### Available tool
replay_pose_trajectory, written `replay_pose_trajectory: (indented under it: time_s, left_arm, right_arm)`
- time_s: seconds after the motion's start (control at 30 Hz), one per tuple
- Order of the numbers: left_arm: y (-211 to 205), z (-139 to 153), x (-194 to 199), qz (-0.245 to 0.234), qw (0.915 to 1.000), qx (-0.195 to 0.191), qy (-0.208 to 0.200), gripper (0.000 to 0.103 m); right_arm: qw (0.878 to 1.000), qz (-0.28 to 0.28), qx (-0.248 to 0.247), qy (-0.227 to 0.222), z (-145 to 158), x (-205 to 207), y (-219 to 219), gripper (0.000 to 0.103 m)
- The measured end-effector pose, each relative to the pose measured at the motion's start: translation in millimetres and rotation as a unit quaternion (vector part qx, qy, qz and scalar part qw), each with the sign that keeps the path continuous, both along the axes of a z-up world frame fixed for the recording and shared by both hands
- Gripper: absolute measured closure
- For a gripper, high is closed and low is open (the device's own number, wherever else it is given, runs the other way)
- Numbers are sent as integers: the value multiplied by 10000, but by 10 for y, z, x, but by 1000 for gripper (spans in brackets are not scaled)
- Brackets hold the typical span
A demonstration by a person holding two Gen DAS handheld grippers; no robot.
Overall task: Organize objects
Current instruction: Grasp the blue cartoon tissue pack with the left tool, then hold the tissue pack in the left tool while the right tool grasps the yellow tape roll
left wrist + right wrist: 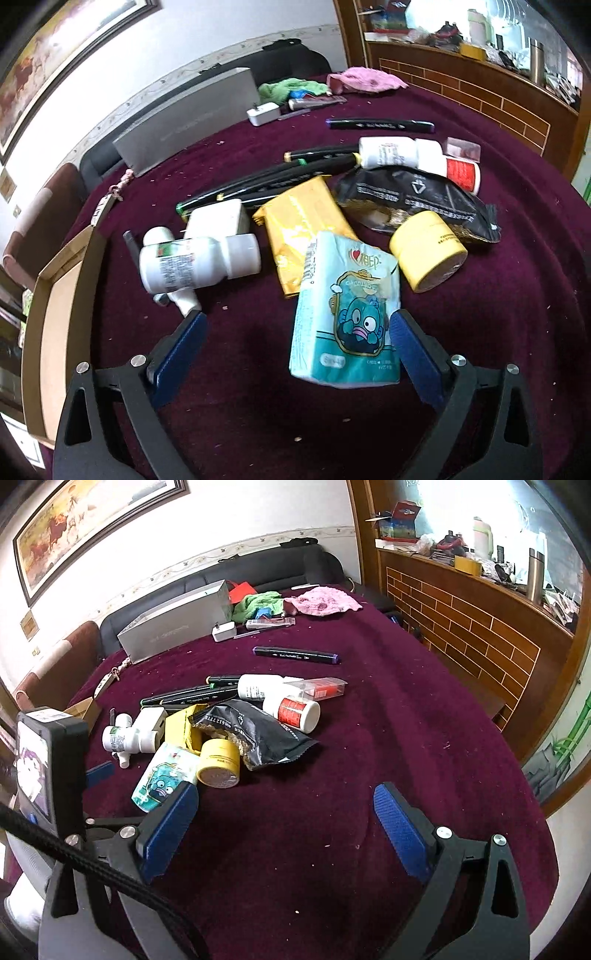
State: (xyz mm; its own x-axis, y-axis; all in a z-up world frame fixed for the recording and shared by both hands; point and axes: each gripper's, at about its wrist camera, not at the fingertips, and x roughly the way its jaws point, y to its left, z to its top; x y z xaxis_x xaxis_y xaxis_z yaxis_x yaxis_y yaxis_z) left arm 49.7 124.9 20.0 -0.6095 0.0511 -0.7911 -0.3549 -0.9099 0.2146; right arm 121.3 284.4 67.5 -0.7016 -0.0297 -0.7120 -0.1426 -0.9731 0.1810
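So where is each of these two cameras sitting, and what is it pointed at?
Left wrist: on the left gripper, looking forward past its open blue fingers at the tissue pack.
Right wrist: on the right gripper, open fingers over bare maroon tablecloth; the left gripper's body shows at left.
Both share the tissue pack and yellow jar.

Ahead of me: white wall [258, 513] with a patterned border strip and a framed horse painting [74, 528] upper left. Dark sofa [266, 568] runs along it behind the maroon-clothed counter [424, 738]. To my right, a brick-pattern wooden partition [461, 627] topped by a cluttered ledge, brightly backlit.
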Motion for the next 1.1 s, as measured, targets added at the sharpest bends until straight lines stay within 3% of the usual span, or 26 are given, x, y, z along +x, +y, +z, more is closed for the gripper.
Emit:
replay_pose_trajectory:
  time_s: [0.13,0.23,0.27,0.3,0.33,0.5,0.7,0.8,0.93,1.1]
  left_arm:
    - [113,-55,-62,-87,9998,-79,-185,8]
    - [194,-46,-34,-111,9996,-244,-92,9]
    - [215,-38,-37,-129,9995,-259,-79,24]
    - [225,-28,-37,-164,9996,-211,-93,56]
    - [226,-22,-46,-194,9996,-139,-158,63]
    - [98,27,7,-193,9996,126,-179,66]
    - [-422,317,209,21,9968,795,-78,66]
    - [-646,441,327,81,9955,944,23,66]
    - [-933,517,435,214,9936,1105,81,66]
    - [-1153,552,461,317,9921,1210,133,65]
  right_arm:
    - [10000,44,4,1,0,-15,-21,6]
    - [10000,19,24,-17,-10,-23,-18,6]
    - [10000,8,27,-28,-16,-27,-14,6]
    - [10000,-11,26,-40,-20,-27,-14,6]
    - [10000,-27,20,-52,-22,-27,-8,6]
    - [9999,-9,53,-98,-14,-36,-27,6]
    - [9990,387,-35,-227,-13,-200,-232,13]
    - [9970,615,-98,-467,-71,-412,-415,29]
    - [9927,595,224,-1022,-279,-747,-662,51]
    - [9867,472,586,-1441,-517,-970,-828,63]
